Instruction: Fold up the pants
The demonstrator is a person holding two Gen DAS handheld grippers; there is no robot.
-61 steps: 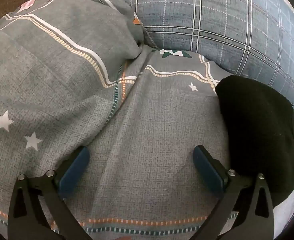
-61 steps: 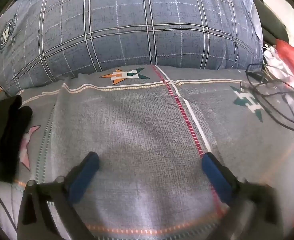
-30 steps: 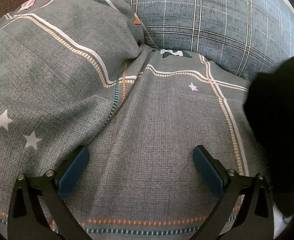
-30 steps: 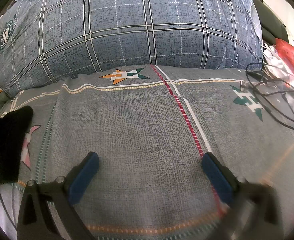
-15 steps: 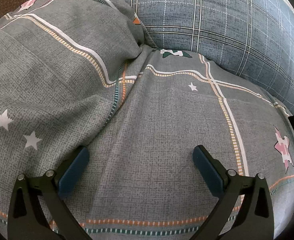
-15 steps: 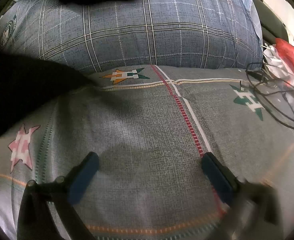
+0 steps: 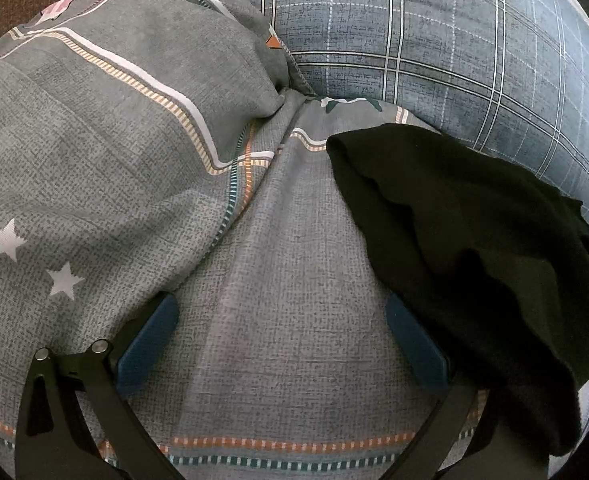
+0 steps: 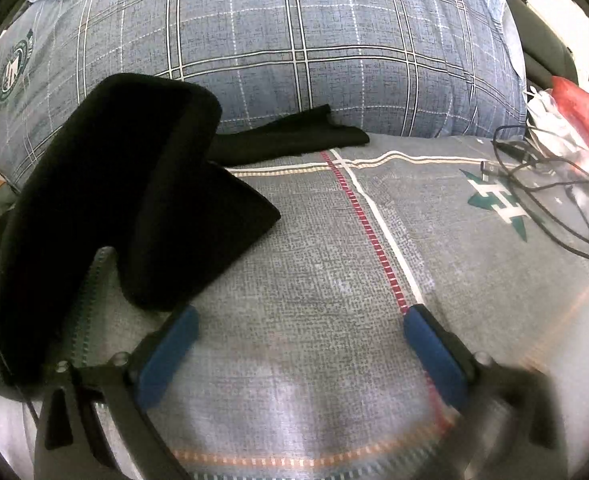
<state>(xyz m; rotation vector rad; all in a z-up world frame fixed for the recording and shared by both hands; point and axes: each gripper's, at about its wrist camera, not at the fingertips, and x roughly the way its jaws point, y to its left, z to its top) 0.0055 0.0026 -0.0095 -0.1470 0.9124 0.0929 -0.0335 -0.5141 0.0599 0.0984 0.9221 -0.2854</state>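
Black pants [image 8: 134,200] slantwise along bedspread [image 8: 314,280], both tongs [image 7: 282,340] [image 8: 302,352] gaping, empty.

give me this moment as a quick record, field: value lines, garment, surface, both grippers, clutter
garment: black pants, unfolded, bunched, one leg trailing toward the pillow
garment contact: lying loose on the bed, not held by either gripper
surface: grey patterned bedsheet with stars and stripes
behind: blue plaid pillow
left gripper: jaws open, empty, pants beside its right finger
right gripper: jaws open, empty, pants to its left
clutter: black cables and a red bag at the right edge
fold progress: not started
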